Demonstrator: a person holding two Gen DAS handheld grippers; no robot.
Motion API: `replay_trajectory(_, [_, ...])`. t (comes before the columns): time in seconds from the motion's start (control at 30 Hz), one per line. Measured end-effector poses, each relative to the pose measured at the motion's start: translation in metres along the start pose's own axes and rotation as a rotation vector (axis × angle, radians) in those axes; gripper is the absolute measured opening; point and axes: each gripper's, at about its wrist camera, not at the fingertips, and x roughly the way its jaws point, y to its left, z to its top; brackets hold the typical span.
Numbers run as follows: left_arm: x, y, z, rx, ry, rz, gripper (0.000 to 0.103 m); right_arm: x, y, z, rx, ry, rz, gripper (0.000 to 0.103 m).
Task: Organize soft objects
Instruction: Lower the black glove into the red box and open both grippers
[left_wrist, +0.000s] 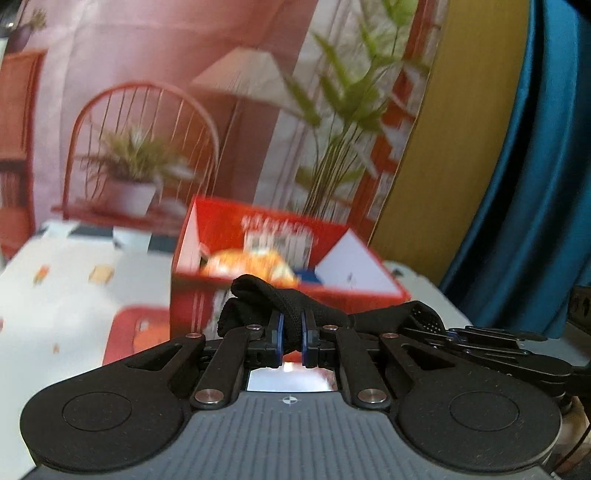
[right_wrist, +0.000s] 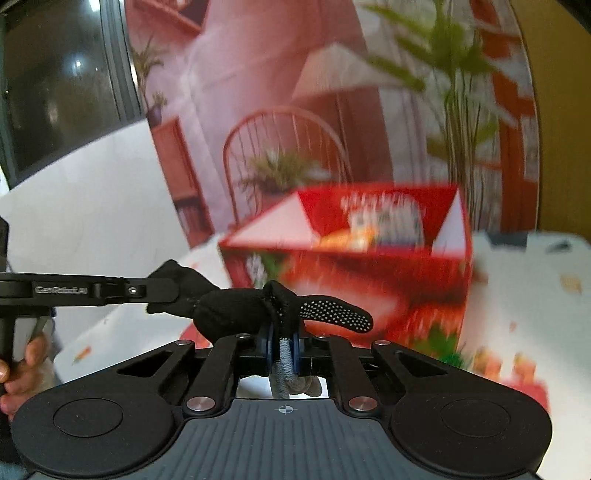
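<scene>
My left tongs (left_wrist: 291, 332) and right tongs (right_wrist: 284, 341) both pinch one black glove (right_wrist: 236, 308). Ahead of them stands a red box (left_wrist: 280, 254) on the bench (left_wrist: 70, 291), holding what may be an orange toy (left_wrist: 255, 264).

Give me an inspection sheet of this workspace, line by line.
Surface: white patterned tablecloth.
Job's things: black knitted glove with dotted grip, stretched between both tongs; open red cardboard box behind it, blurred orange item inside.
Clutter: nothing seen.
Grippers: left tongs shut on glove; right tongs shut on glove's grey cuff.
Cables: nothing seen.
Surroundings: printed room-scene backdrop, blue curtain, dark window.
</scene>
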Motion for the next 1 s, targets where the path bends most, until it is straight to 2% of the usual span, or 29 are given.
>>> replay_trajectory(0.13, [0.019, -0.007, 0.028, 0.041, -0.036, 0.020, 0.010, 0.006, -0.006, 0.034, -0.042, -0.063, -0.028, 0.009])
replay_trajectory(0.23, [0.044, -0.009, 0.047, 0.031, -0.027, 0.030, 0.010, 0.019, -0.009, 0.058, -0.100, -0.095, -0.058, 0.009])
replay_trajectory(0.43, [0.082, -0.003, 0.066, 0.015, 0.011, 0.042, 0.010, 0.058, -0.031, 0.087, -0.114, -0.085, -0.100, 0.009])
replay_trajectory(0.77, [0.141, 0.013, 0.059, -0.001, 0.167, 0.062, 0.010, 0.111, -0.072, 0.076, 0.009, 0.045, -0.123, 0.009])
replay_trajectory(1.0, [0.161, 0.021, 0.052, 0.003, 0.231, 0.069, 0.013, 0.129, -0.084, 0.068, 0.040, 0.111, -0.139, 0.011])
